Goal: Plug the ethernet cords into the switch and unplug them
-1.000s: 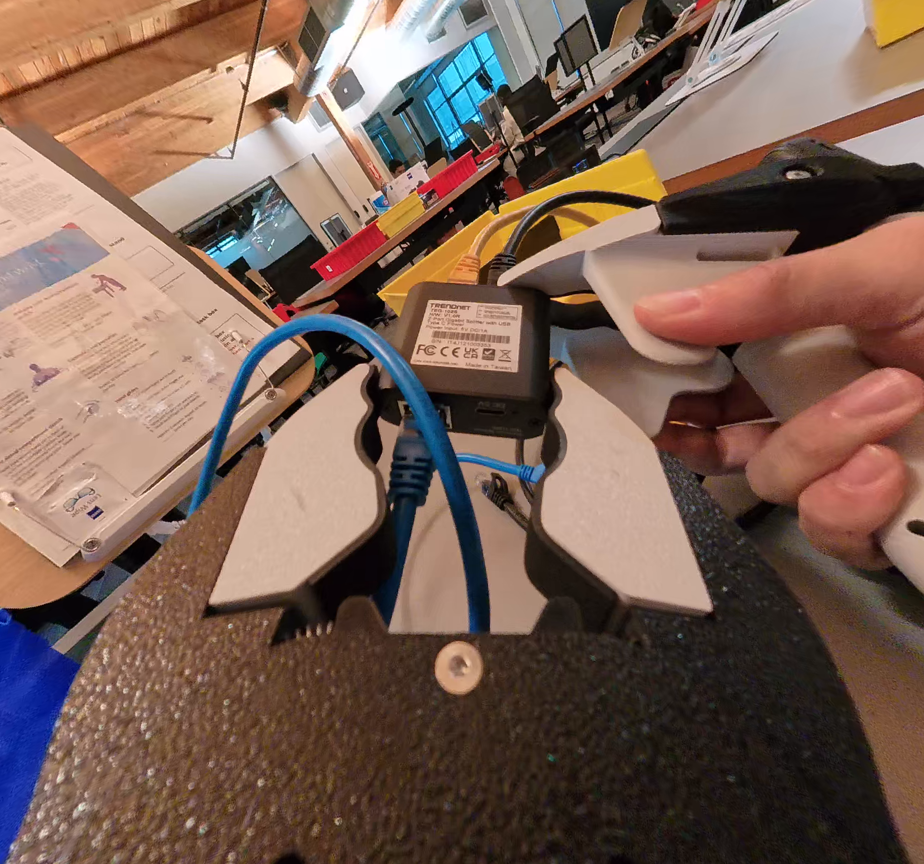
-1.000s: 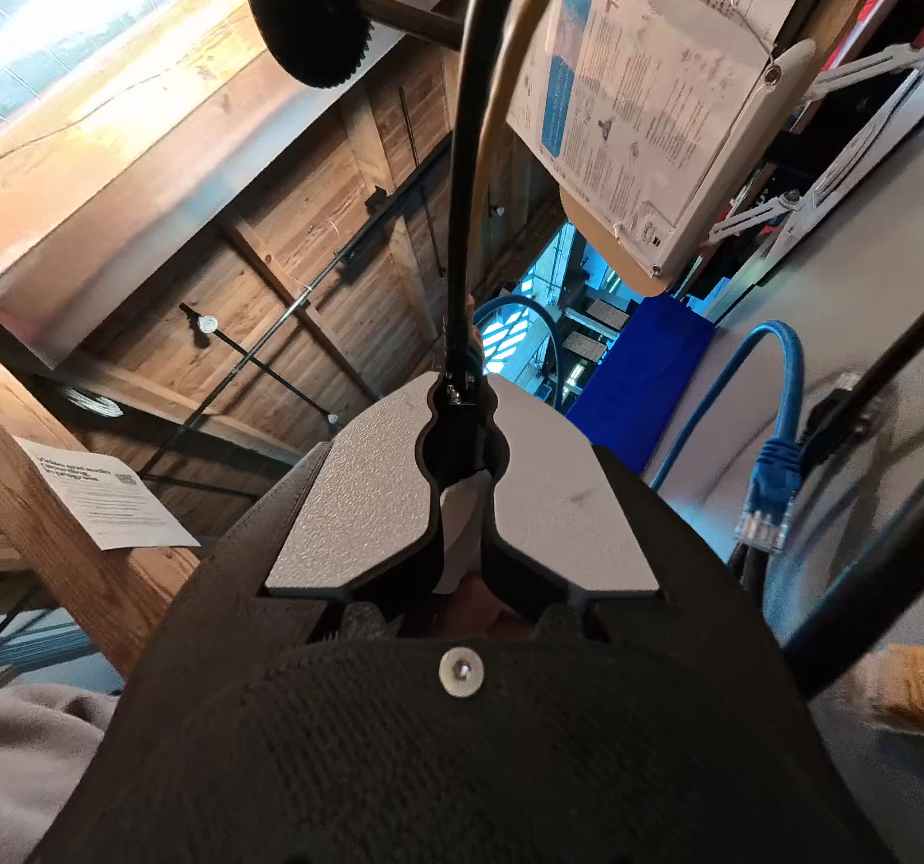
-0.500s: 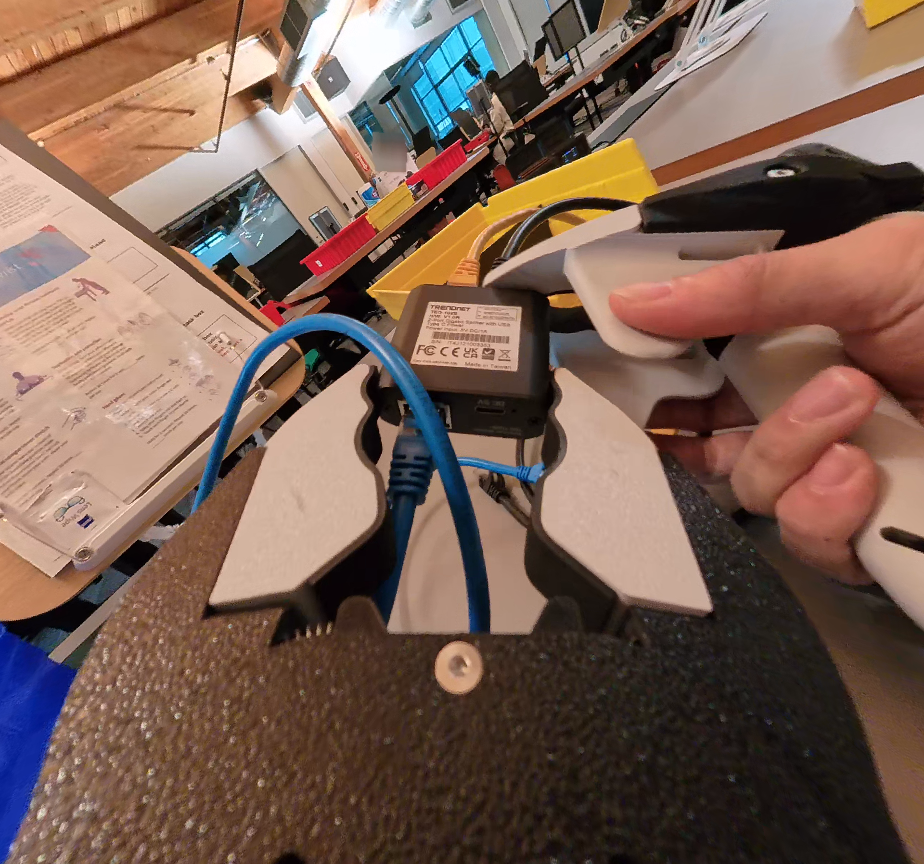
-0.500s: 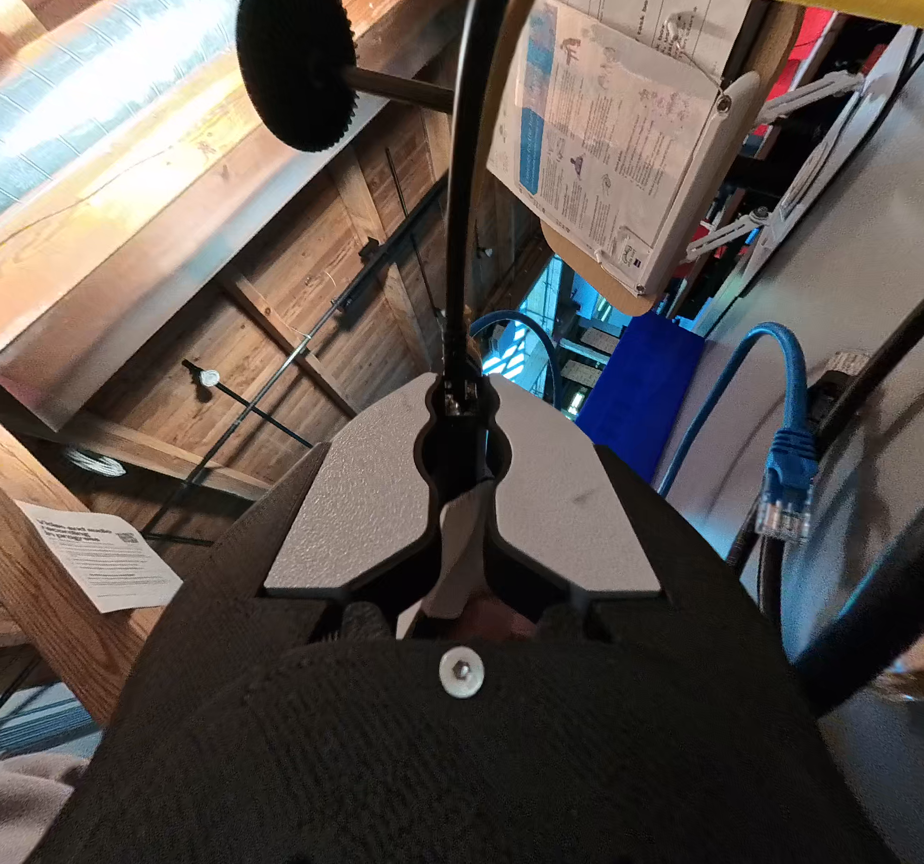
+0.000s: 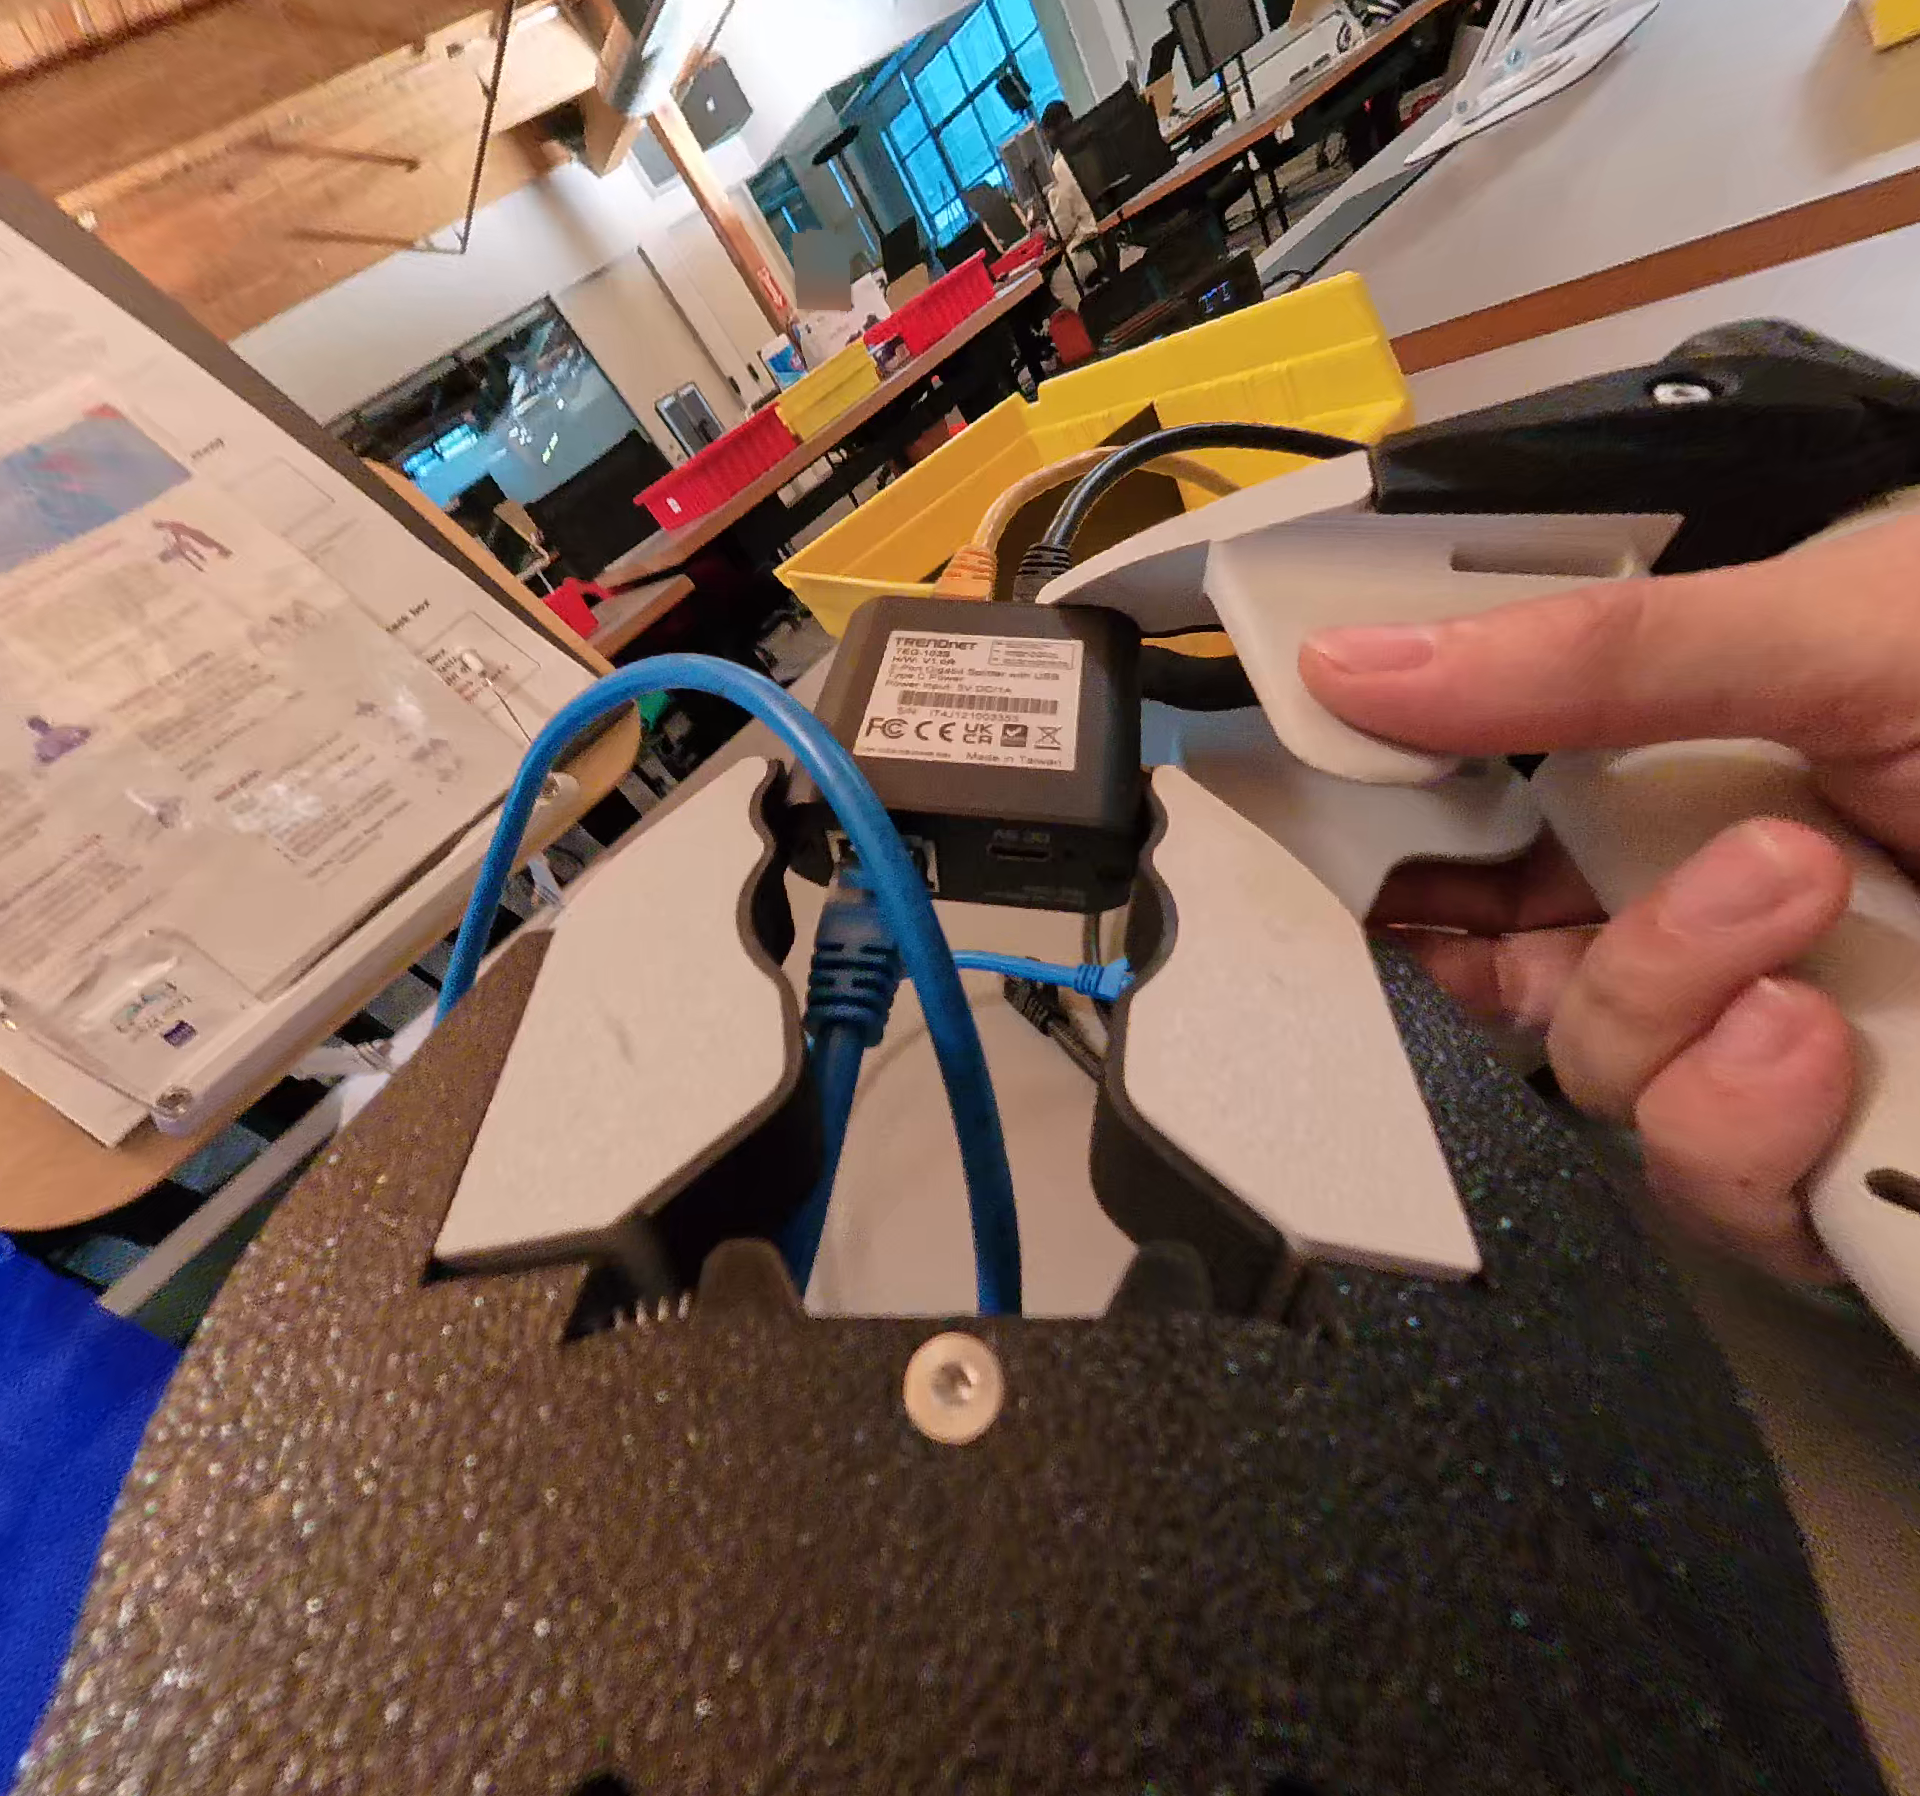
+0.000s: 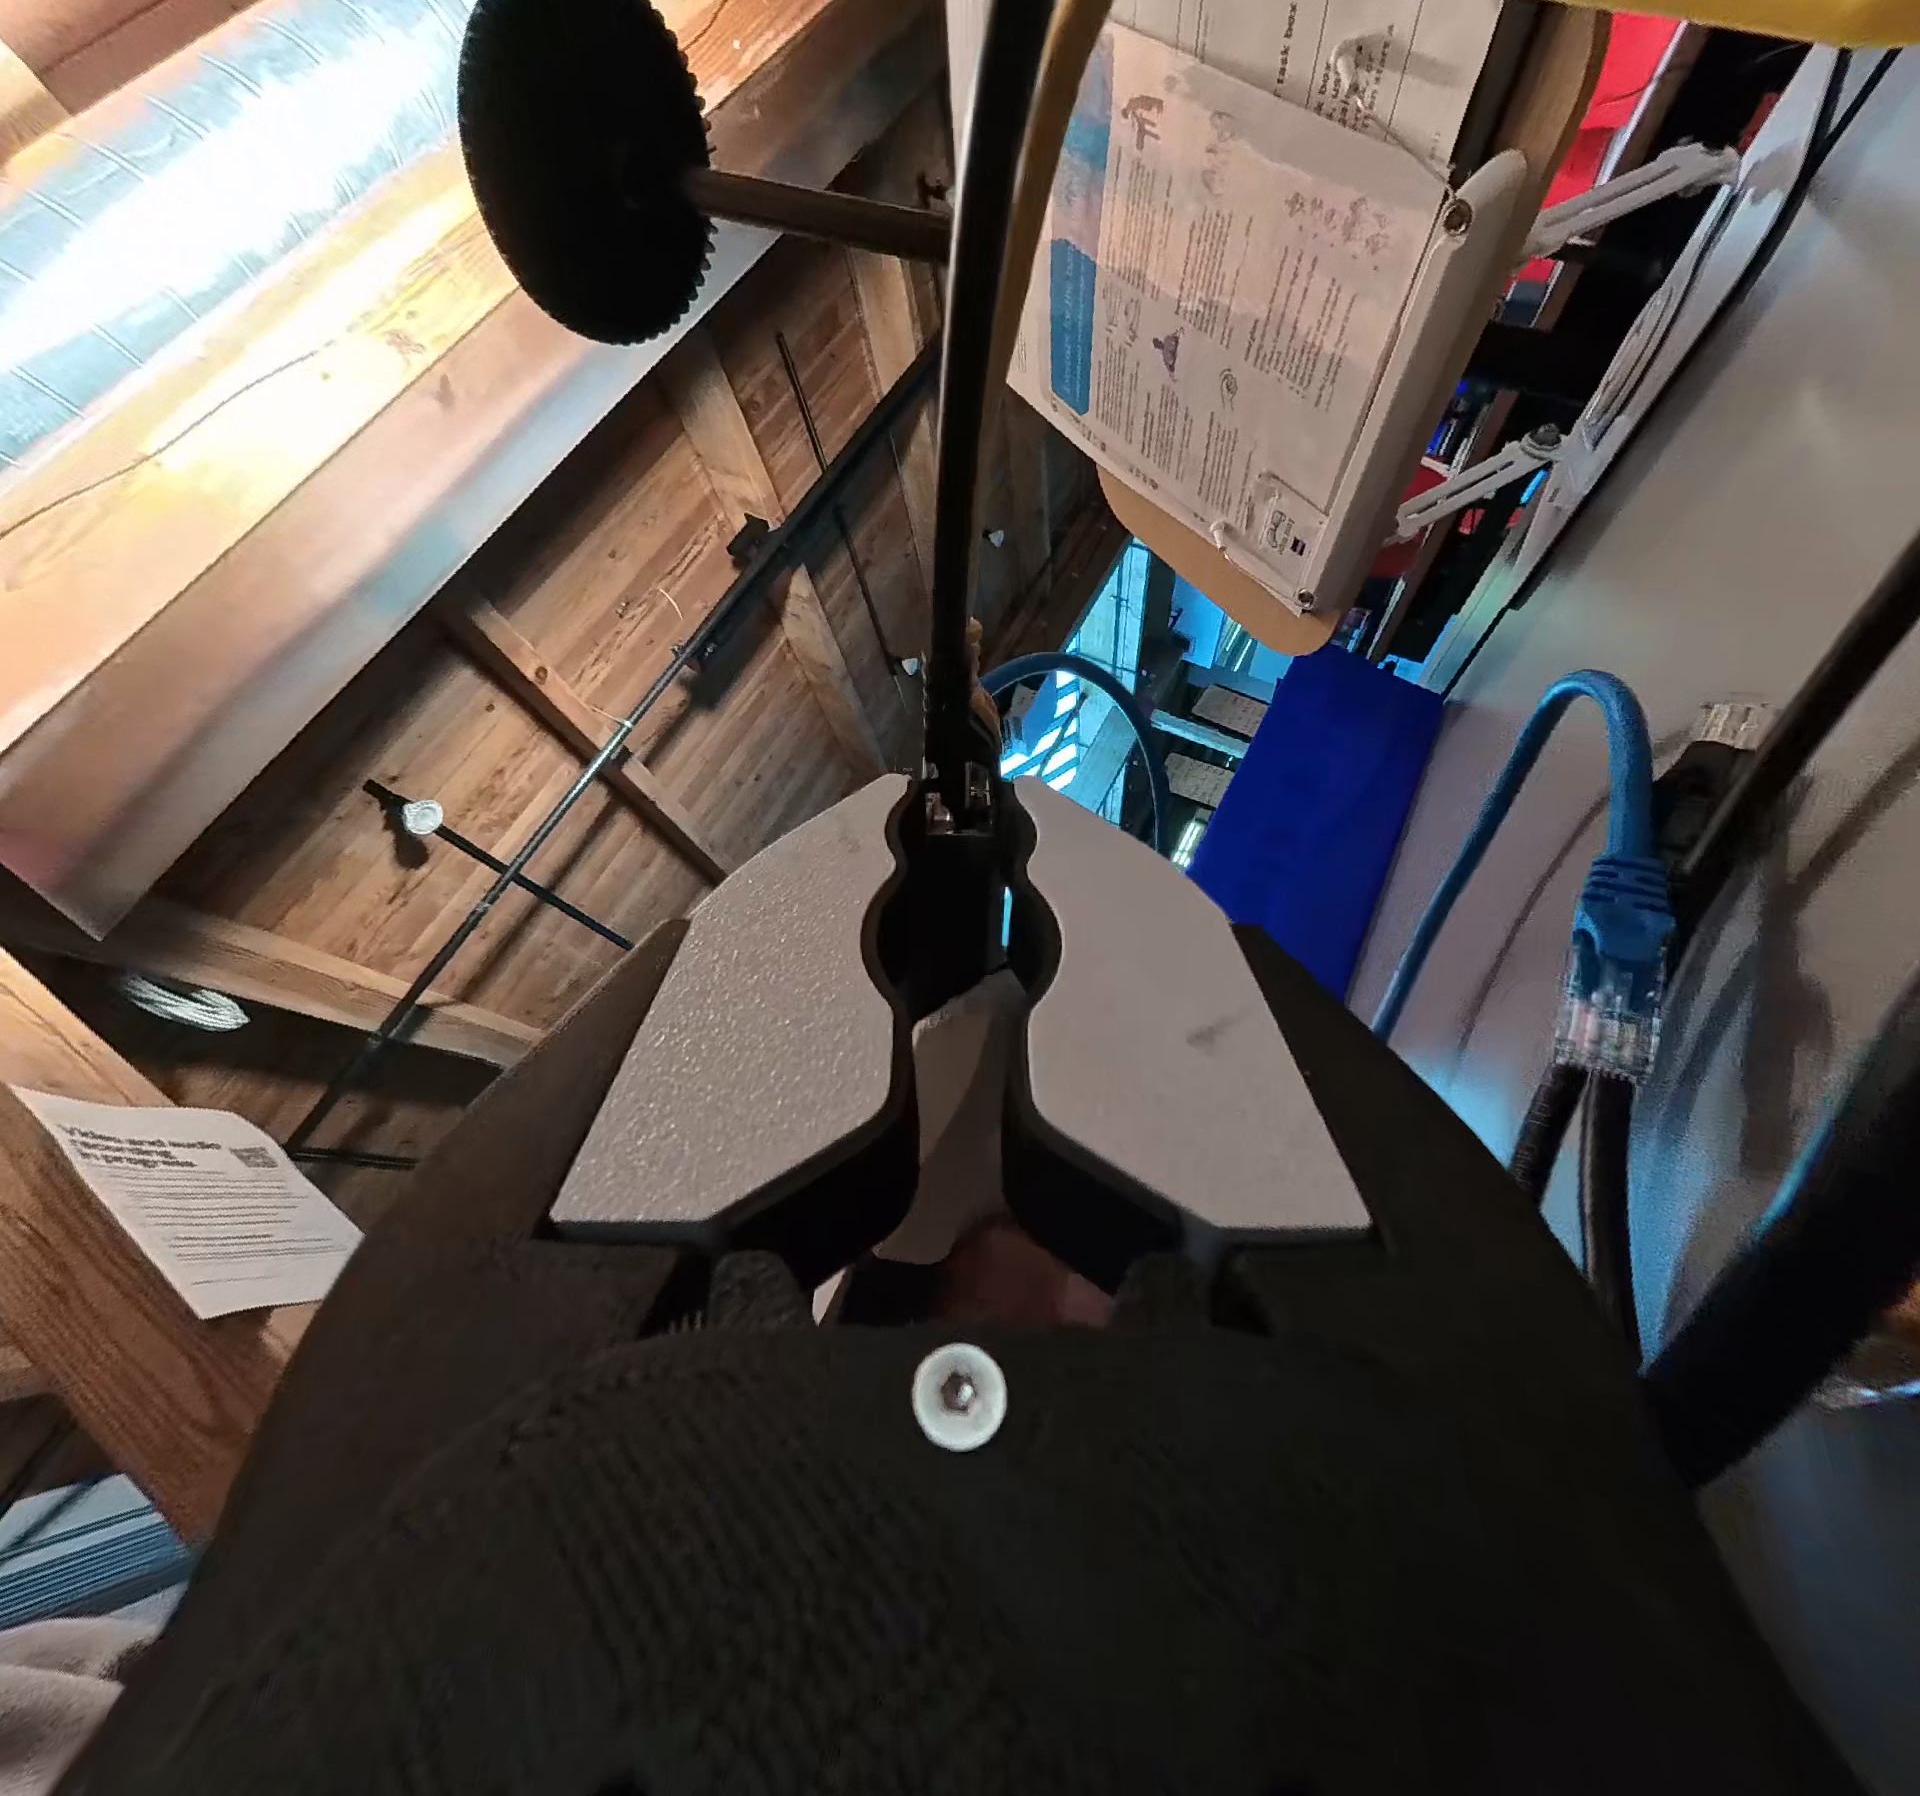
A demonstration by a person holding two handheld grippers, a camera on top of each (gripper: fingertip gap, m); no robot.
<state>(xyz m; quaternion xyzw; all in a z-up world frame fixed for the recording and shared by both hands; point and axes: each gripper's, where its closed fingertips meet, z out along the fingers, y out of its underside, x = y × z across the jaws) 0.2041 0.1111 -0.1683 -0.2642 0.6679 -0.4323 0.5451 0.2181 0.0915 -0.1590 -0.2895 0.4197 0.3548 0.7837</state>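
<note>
My left gripper is shut on the black switch, with a finger on each side, and holds it off the table. A blue ethernet cord is plugged into the port facing me and loops up over the switch. An orange cord and a black cord enter the far side. My right gripper is shut on the black cord's plug; the cord runs up from it. In the left wrist view its white fingers reach in from the right at that plug.
A person's hand holds the right gripper. A yellow bin stands behind the switch. A clipboard with a printed sheet is at the left. A loose blue plug lies on the grey table, near a blue bag. Both grippers' tips are close together, under 4 cm apart.
Both grips hold as before. The switch and both grippers have shifted only slightly, and the right wrist view has swung a little against the ceiling.
</note>
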